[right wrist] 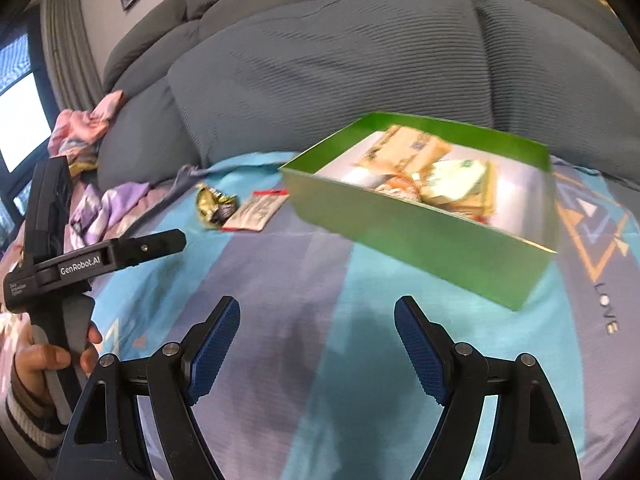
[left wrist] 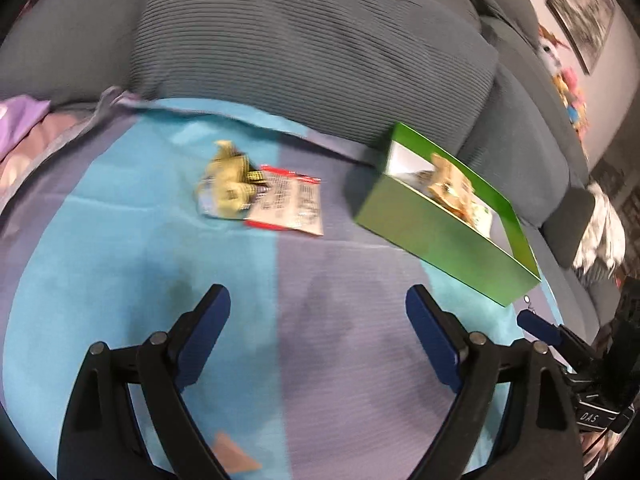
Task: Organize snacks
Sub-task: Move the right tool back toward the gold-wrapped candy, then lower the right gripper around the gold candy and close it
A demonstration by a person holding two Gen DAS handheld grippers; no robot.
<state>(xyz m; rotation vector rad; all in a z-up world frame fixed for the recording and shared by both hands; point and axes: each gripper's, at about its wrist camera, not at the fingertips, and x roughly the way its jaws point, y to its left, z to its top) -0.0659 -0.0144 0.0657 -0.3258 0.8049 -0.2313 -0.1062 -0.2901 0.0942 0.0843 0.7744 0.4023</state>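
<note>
Snacks lie in two places on a smooth bedspread [left wrist: 320,320] striped in turquoise and muted purple. Furthest left, a crinkled gold foil wrapper [left wrist: 229,182] sits bunched and shiny, touching a flat white packet with red edges [left wrist: 290,205] and dense printed text. To the right, a shallow rectangular green cardboard box [left wrist: 432,228] holds several tan and pale green packets [right wrist: 440,176], blurred by motion. Behind everything rise plump grey ribbed cushions [left wrist: 300,40].

In the left wrist view, the left gripper [left wrist: 318,312] hovers over bare bedspread with its jaws spread wide and nothing between them; its pads [left wrist: 204,340] are dark blue on black plastic arms. The loose wrapper and packet lie ahead, slightly left of the gap, and the box ahead to the right.

In the right wrist view, the right gripper [right wrist: 317,322] likewise has its jaws wide apart, its textured blue fingers [right wrist: 420,356] empty. The box sits just ahead and right; the loose snacks lie further ahead on the left.
</note>
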